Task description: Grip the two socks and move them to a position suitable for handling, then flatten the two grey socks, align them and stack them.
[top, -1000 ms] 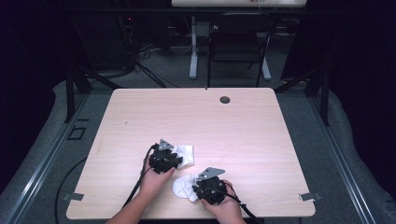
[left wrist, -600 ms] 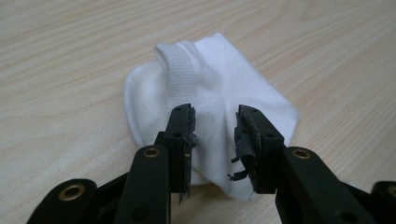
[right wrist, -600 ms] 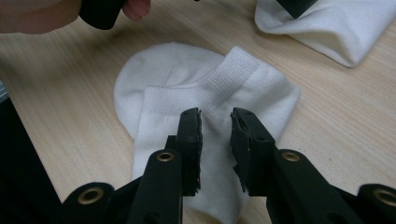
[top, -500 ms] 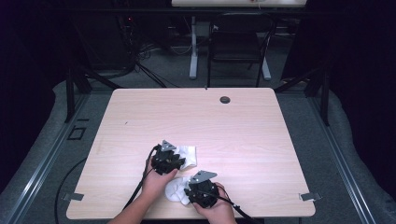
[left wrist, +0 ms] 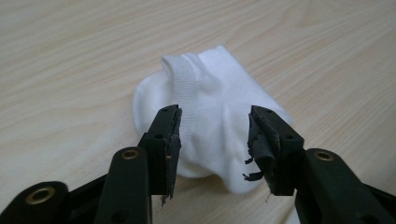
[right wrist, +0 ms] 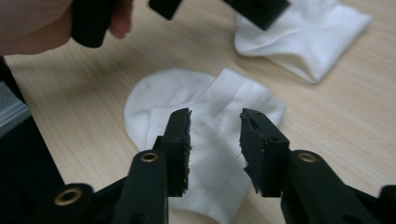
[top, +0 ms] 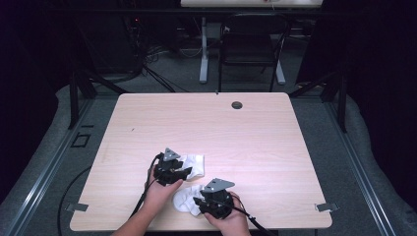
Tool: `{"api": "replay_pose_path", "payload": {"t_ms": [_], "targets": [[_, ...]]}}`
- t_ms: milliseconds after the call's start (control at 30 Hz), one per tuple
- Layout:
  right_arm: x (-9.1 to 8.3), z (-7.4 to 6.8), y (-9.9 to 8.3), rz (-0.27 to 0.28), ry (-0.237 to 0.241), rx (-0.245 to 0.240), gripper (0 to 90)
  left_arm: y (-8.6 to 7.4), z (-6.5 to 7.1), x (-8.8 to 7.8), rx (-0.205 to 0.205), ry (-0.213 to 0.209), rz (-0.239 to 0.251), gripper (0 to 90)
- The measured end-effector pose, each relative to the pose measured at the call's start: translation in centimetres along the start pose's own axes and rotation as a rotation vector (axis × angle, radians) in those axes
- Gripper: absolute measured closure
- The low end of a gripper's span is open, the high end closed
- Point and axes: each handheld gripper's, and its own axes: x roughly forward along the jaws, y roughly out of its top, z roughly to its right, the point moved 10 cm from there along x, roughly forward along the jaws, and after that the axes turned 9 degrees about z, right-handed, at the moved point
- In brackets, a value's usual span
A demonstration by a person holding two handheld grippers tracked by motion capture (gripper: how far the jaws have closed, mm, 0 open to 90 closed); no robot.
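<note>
Here: one light wooden table (top: 255, 142), a small dark round grommet (top: 237, 104) at its far edge. Near edge, left of centre: two white ankle socks. Far sock (top: 193, 163), crumpled, lies under the left gripper (left wrist: 214, 135); the jaws have just been opening and now stand apart above the fabric, pads clear of it. Near sock (right wrist: 201, 126), folded with ribbed cuff uppermost, lies just right of it under the right gripper (right wrist: 215, 140); those jaws have likewise just been opening, parted over the cuff, gripping nothing. The socks lie close together; whether they touch, I cannot tell.
</note>
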Motion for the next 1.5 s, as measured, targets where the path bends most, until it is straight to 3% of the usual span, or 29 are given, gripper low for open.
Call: {"api": "replay_pose_path", "payload": {"t_ms": [100, 200, 367, 467, 567, 667, 800, 900, 1000, 1200, 1267, 1333, 1367, 1500], "targets": [[-0.9, 0.9, 0.6, 0.039, -0.026, 0.026, 52.8, 0.2, -0.2, -2.0, 0.001, -0.018, 0.018, 52.3], [-1.4, 1.8, 0.9, 0.037, -0.049, 0.043, 45.1, -0.1, -0.3, -4.4, -0.006, -0.037, 0.028, 51.3], [-1.9, 2.5, 1.6, 0.055, -0.052, 0.070, 32.1, -1.0, -0.8, -7.6, -0.064, -0.051, 0.057, 49.5], [-2.1, 2.5, 1.6, 0.042, -0.045, 0.080, 21.6, -1.8, -1.0, -8.7, -0.082, -0.046, 0.058, 49.4], [-2.0, 2.7, 1.0, -0.005, -0.088, 0.078, 18.3, -2.7, -1.0, -8.9, -0.087, -0.036, 0.047, 49.4], [-1.9, 3.1, 0.9, -0.008, -0.133, 0.028, 20.6, -3.1, -0.5, -9.0, -0.061, -0.035, 0.036, 49.4], [-1.9, 2.7, 1.1, 0.006, -0.122, -0.019, 34.4, -3.4, 0.2, -8.9, -0.059, -0.052, 0.032, 49.4], [-1.9, 2.0, 1.2, 0.015, -0.053, 0.010, 46.8, -3.8, 0.3, -8.6, -0.056, -0.059, 0.022, 49.4], [-1.9, 1.7, 1.5, 0.052, -0.043, 0.003, 47.5, -4.1, 0.6, -8.2, -0.029, -0.068, 0.023, 49.2], [-1.4, 0.9, 1.7, 0.061, -0.039, -0.055, 49.7, -4.2, 1.1, -7.8, 0.012, -0.082, 0.043, 46.9], [-1.0, 0.6, 1.8, 0.061, -0.044, -0.077, 55.6, -4.3, 1.4, -7.6, 0.028, -0.084, 0.036, 49.3], [-0.8, 0.0, 1.7, 0.058, -0.014, -0.068, 62.8, -4.6, 1.5, -7.4, 0.042, -0.080, 0.021, 51.4], [-0.4, -0.6, 1.5, 0.046, 0.012, -0.074, 66.8, -4.9, 1.6, -7.3, 0.055, -0.073, 0.005, 59.4], [0.2, -1.3, 0.7, 0.010, 0.041, -0.083, 71.0, -5.2, 2.2, -7.1, 0.057, -0.105, -0.016, 67.6]]}}
